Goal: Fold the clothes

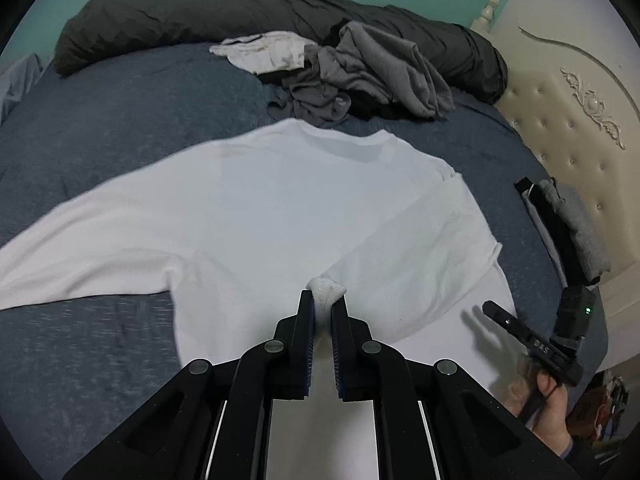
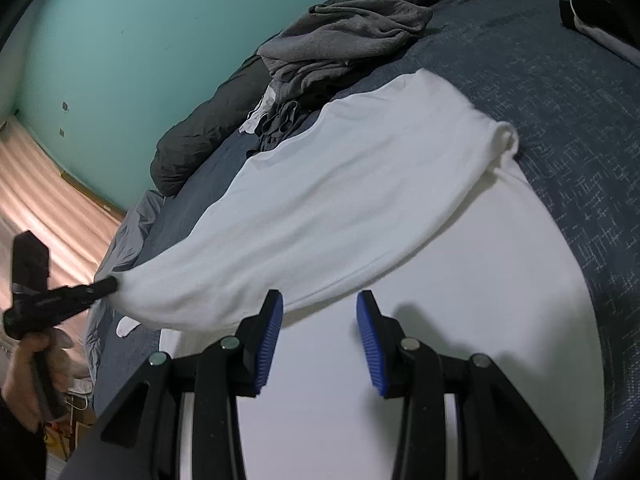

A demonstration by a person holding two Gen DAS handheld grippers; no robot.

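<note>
The left hand-held gripper point(image 1: 325, 300) pinched the cuff of the white shirt point(image 1: 280, 200), drawing its sleeve across the body, while the right hand-held gripper point(image 2: 320, 312) hovered agape above the bed point(image 1: 100, 120).

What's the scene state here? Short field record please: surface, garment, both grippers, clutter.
surface: bed with blue cover
garment: white long-sleeved shirt spread flat, one sleeve folded across the body
left hand-held gripper: shut on the sleeve cuff
right hand-held gripper: open, above the shirt, holding nothing
clutter: pile of grey clothes, dark rolled duvet behind, folded stack by the headboard
</note>
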